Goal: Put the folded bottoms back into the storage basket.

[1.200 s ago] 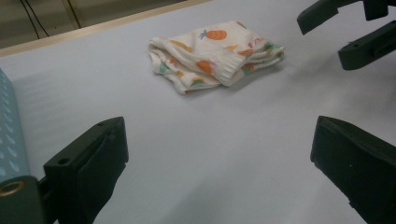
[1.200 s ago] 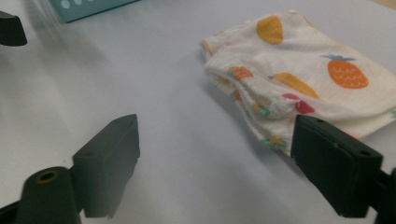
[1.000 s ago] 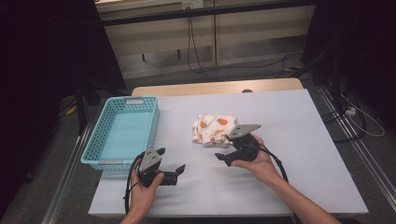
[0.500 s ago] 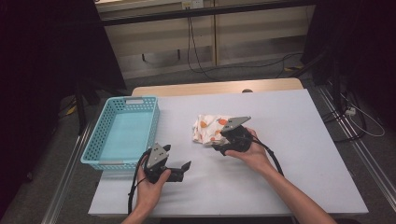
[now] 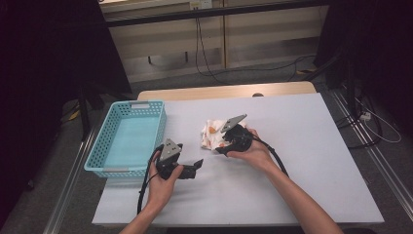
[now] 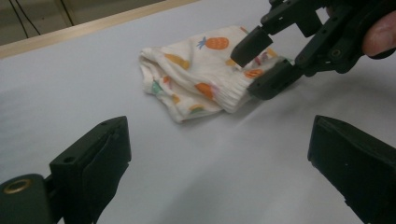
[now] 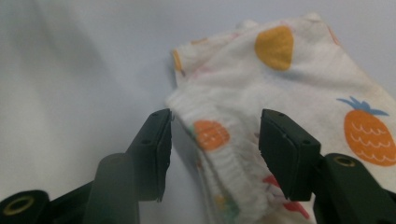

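A crumpled white cloth (image 5: 211,131) printed with orange fruit lies in the middle of the white table (image 5: 307,146). My right gripper (image 5: 221,145) reaches into it from the right. In the right gripper view the cloth's ribbed edge (image 7: 219,140) sits between the jaws of the right gripper (image 7: 215,116). Those jaws have just been closing, with a gap left beside the fabric. In the left gripper view the same cloth (image 6: 196,79) shows ahead, with the right gripper (image 6: 254,67) straddling its hem. My left gripper (image 5: 195,168) (image 6: 219,126) stands wide open over bare table, short of the cloth.
A light blue plastic basket (image 5: 146,104) sits at the table's left side, just beyond my left hand. Black cables trail from both grippers toward the front edge. The floor behind the table holds cables and dark stands.
My right gripper has slid left onto the cloth's edge and its jaws have narrowed around it. My left gripper has shifted right, toward the cloth.
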Demonstrator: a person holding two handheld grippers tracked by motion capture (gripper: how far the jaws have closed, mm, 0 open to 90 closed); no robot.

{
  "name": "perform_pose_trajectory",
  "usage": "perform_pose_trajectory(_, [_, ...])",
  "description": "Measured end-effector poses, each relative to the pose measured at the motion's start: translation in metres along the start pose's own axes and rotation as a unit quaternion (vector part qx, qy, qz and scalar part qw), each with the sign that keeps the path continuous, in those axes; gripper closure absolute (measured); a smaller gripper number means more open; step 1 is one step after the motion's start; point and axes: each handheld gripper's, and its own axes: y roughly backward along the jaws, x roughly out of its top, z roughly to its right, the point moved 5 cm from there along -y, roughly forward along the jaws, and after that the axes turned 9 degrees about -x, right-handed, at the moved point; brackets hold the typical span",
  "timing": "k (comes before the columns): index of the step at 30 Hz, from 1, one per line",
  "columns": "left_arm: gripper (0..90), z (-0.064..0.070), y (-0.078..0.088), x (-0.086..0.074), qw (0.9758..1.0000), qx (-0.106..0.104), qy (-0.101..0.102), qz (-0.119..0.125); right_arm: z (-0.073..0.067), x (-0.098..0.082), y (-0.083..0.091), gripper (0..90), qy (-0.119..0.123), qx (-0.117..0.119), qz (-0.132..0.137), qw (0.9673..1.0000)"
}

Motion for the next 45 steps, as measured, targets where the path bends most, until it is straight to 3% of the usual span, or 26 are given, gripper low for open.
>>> perform_pose_trajectory(5, [7.2, -0.008, -0.006, 0.003, 1.0, 0.003, 0.001, -0.007, 0.0, -0.005, -0.008, 45.1, 0.001, 0.007, -0.018, 0.9998])
perform_pose_trajectory(8, [8.2, -0.01, -0.008, 0.005, 1.0, -0.003, 0.006, -0.007, -0.002, -0.005, -0.012, 49.0, 0.018, 0.0, -0.025, 0.9995])
perform_pose_trajectory(10, [8.2, -0.012, -0.009, 0.006, 0.9999, -0.004, 0.005, -0.009, 0.0, -0.006, -0.012, 52.3, 0.014, 0.003, -0.022, 0.9996])
perform_pose_trajectory(11, [8.1, -0.015, -0.011, 0.008, 0.9998, -0.007, 0.008, -0.016, 0.004, -0.008, -0.011, 60.1, 0.014, 0.005, -0.019, 0.9997])
perform_pose_trajectory(13, [8.1, -0.016, -0.012, 0.009, 0.9998, -0.005, 0.01, -0.016, 0.007, -0.009, -0.011, 64.2, 0.014, 0.006, -0.019, 0.9997])
perform_pose_trajectory(18, [8.1, -0.022, -0.017, 0.016, 0.9999, 0.003, 0.005, -0.013, 0.007, -0.009, -0.011, 64.7, 0.034, 0.007, -0.02, 0.9992])
perform_pose_trajectory(21, [8.1, -0.027, -0.023, 0.018, 0.9998, -0.001, 0.007, -0.019, 0.008, -0.01, -0.011, 64.6, 0.028, 0.007, -0.013, 0.9995])
perform_pose_trajectory(25, [8.1, -0.035, -0.033, 0.017, 0.9996, 0.008, 0.01, -0.025, 0.007, -0.01, -0.011, 65.0, 0.041, 0.004, -0.013, 0.999])
perform_pose_trajectory(29, [8.1, -0.04, -0.042, 0.02, 0.9994, 0.006, 0.013, -0.031, 0.009, -0.011, -0.011, 73.2, 0.044, 0.006, -0.004, 0.999])
perform_pose_trajectory(31, [8.0, -0.044, -0.047, 0.023, 0.9995, 0.013, 0.021, -0.021, 0.009, -0.01, -0.011, 77.0, 0.062, -0.007, -0.004, 0.9981])
perform_pose_trajectory(34, [7.5, -0.048, -0.052, 0.028, 0.9992, 0.008, 0.031, -0.022, 0.008, -0.011, -0.011, 78.8, 0.057, -0.012, -0.004, 0.9983])
perform_pose_trajectory(37, [7.5, -0.053, -0.055, 0.032, 0.9993, 0.019, 0.022, -0.025, 0.007, -0.01, -0.01, 79.4, 0.058, -0.014, -0.004, 0.9982])
perform_pose_trajectory(40, [7.5, -0.056, -0.06, 0.035, 0.999, 0.024, 0.022, -0.029, 0.01, -0.012, -0.008, 79.9, 0.038, 0.003, -0.003, 0.9993])
perform_pose_trajectory(42, [7.4, -0.056, -0.063, 0.037, 0.9991, 0.013, 0.025, -0.033, 0.01, -0.012, -0.007, 80.1, 0.035, 0.005, -0.002, 0.9994])
perform_pose_trajectory(45, [7.3, -0.056, -0.069, 0.041, 0.9993, 0.013, 0.012, -0.033, 0.009, -0.012, -0.006, 80.2, 0.039, 0.004, -0.004, 0.9992])
